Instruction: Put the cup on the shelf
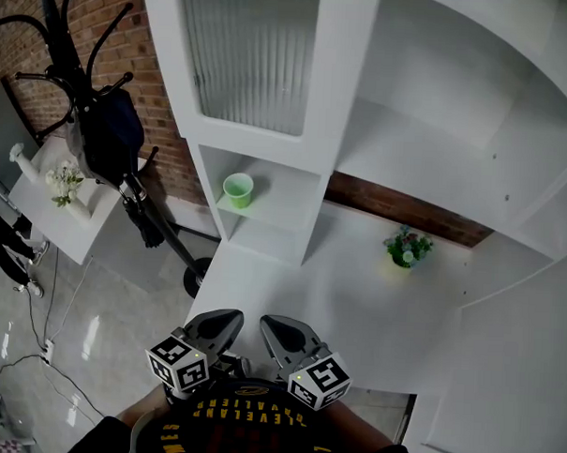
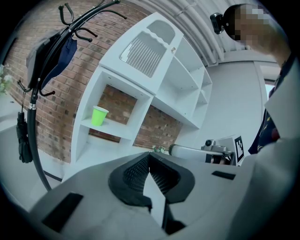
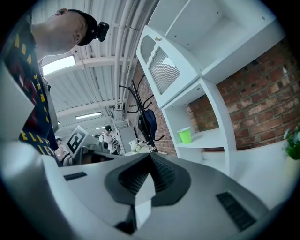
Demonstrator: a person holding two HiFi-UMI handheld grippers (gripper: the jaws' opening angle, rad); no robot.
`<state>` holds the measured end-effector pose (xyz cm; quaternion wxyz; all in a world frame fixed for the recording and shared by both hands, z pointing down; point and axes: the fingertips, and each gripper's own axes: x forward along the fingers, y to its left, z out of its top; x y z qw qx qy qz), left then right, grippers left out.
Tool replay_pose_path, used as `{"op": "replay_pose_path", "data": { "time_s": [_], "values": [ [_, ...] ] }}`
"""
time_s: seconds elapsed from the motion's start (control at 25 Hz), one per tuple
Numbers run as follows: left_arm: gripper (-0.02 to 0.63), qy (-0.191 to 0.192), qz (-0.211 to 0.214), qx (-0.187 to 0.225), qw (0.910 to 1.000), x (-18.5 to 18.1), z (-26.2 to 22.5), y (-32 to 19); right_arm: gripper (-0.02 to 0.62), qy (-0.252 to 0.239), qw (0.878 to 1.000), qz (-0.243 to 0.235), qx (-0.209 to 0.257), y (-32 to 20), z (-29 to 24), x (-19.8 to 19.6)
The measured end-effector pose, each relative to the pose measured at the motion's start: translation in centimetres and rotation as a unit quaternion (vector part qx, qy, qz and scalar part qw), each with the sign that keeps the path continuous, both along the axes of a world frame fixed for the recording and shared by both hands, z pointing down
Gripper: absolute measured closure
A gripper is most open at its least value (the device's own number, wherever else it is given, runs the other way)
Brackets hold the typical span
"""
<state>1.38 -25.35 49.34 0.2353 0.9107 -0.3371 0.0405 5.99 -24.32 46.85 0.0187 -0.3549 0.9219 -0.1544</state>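
The cup (image 1: 237,189) is seen upright on the shelf (image 1: 277,207), ahead and slightly left of both tools. The left hand-held gripper (image 1: 221,321) and the right hand-held gripper (image 1: 281,330) are closed on nothing, low by the body and well apart from the cup. The left is judged marginally nearer.

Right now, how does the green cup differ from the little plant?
The cup stands on the cubby shelf; the plant sits lower, out on the open counter. The cup is plain light green; the plant has leaves and small flowers. Both stand upright with nothing touching them.
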Motion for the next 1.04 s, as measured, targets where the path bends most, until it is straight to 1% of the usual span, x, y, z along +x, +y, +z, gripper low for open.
{"op": "replay_pose_path", "data": {
  "time_s": [0.52,1.04],
  "values": [
    [0.603,0.005,-0.002,-0.017,0.9998,-0.5,1.0,0.2,0.589,0.006,1.0,0.003,-0.013,0.1,0.9,-0.3],
    [0.603,0.004,0.0,-0.019,0.9998,-0.1,1.0,-0.2,0.589,0.006,1.0,0.007,-0.016,-0.2,1.0,0.1]
  ]
}}
